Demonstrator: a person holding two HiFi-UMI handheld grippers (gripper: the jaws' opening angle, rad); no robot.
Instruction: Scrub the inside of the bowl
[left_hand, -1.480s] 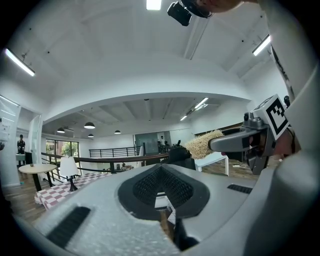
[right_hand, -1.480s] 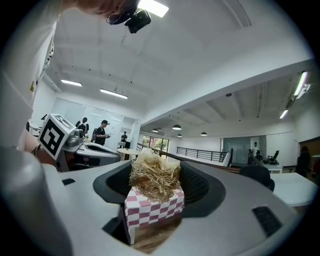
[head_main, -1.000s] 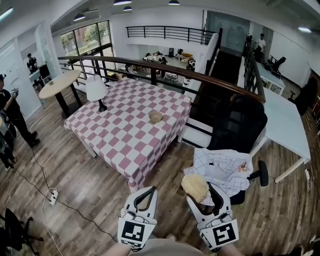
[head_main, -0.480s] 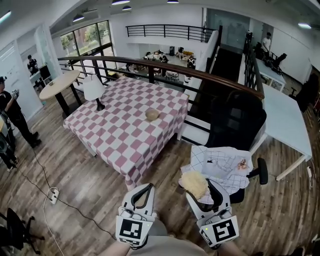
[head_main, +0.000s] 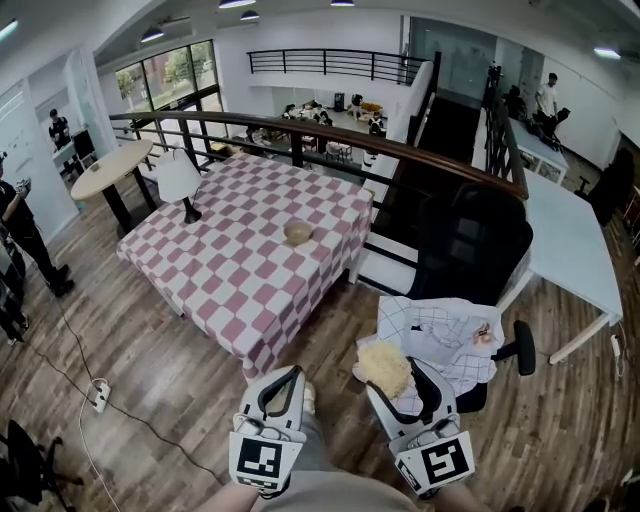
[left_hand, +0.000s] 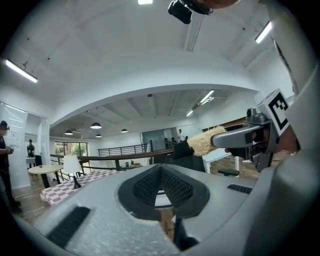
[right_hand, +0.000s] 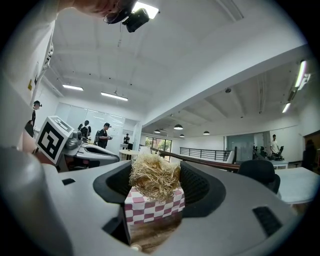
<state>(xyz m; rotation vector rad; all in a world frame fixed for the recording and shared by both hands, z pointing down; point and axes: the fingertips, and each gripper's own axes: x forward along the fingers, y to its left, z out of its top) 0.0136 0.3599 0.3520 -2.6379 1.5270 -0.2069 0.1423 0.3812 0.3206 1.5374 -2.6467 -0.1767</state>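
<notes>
Since the earlier frame the bowl (head_main: 298, 232) has drifted left in the head view; scrubbing not begun
Right gripper (head_main: 400, 390) jaws clamped on the fibrous scrubber (head_main: 384, 368); left gripper (head_main: 286, 376) jaws together, empty. Bowl on the checked worktop (head_main: 230, 285), well apart from both. Open floor ahead to its near corner; chair (head_main: 470, 250) crowds the right

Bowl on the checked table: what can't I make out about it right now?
- Inside of the bowl: head view, too small and far to tell its state.
- Bowl, right gripper view: hidden behind the scrubber between the jaws.
- Bowl, left gripper view: the left gripper covers most of the table.
</notes>
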